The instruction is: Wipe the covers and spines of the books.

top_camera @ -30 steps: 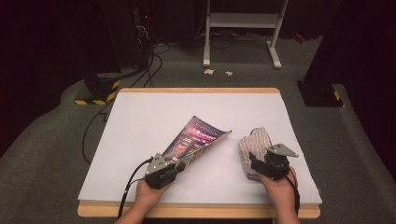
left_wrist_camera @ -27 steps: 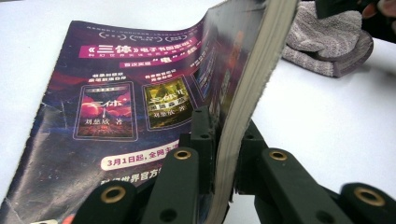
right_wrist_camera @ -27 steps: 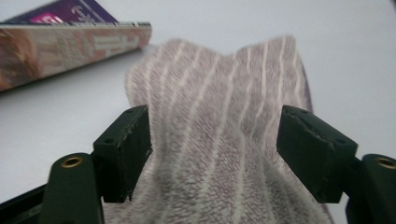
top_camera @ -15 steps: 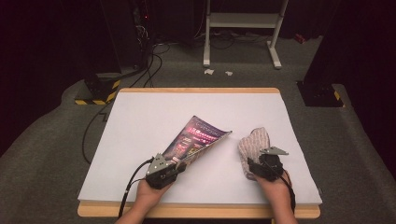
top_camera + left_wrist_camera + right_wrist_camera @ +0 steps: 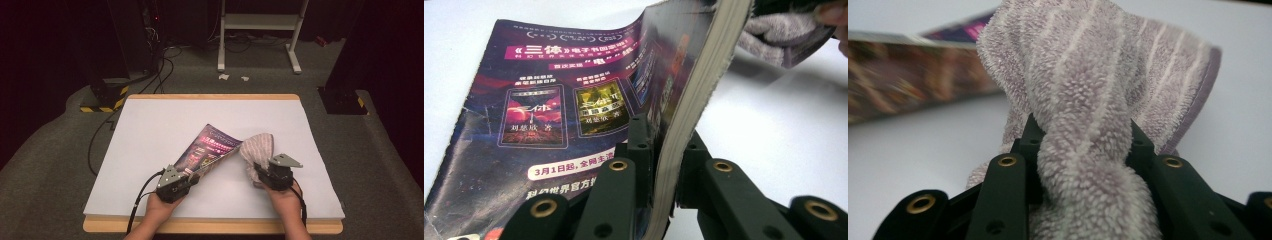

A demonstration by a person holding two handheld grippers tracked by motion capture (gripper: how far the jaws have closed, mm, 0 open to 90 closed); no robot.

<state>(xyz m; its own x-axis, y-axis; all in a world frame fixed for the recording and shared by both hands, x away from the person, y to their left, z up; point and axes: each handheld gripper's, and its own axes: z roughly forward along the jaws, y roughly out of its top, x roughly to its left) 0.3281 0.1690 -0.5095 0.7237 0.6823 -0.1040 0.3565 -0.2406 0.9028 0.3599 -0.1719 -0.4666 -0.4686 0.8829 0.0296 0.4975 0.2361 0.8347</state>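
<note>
On the white worktop [image 5: 150, 130], a magazine [image 5: 210, 147] with a dark purple cover lay near the middle, toward the near edge, its near-left corner lifted off the surface. The left claw [image 5: 192, 176] was pressed together on that corner — in the left gripper view its two black jaws pinched the stack of pages [image 5: 689, 100] from both sides, the cover curling up and away from them, Chinese print and small book pictures showing on the glossy face.

Just right of the magazine sat a lilac striped towel [image 5: 257, 147], bunched up, its left side touching or nearly touching the magazine's far-right corner. The right claw [image 5: 256, 170] was at the towel's near end. Its jaws had just been closing, and in the right gripper view a thick twisted fold of the terry cloth [image 5: 1088, 125] stood between them — squeezed in on both sides, the rest of the towel rising beyond.

Both hands came in from the near edge, the left hand [image 5: 160, 207] under its gripper, the right hand [image 5: 282, 195] behind the other. A black cable [image 5: 142, 192] looped from the left gripper across the near-left of the worktop.
</note>
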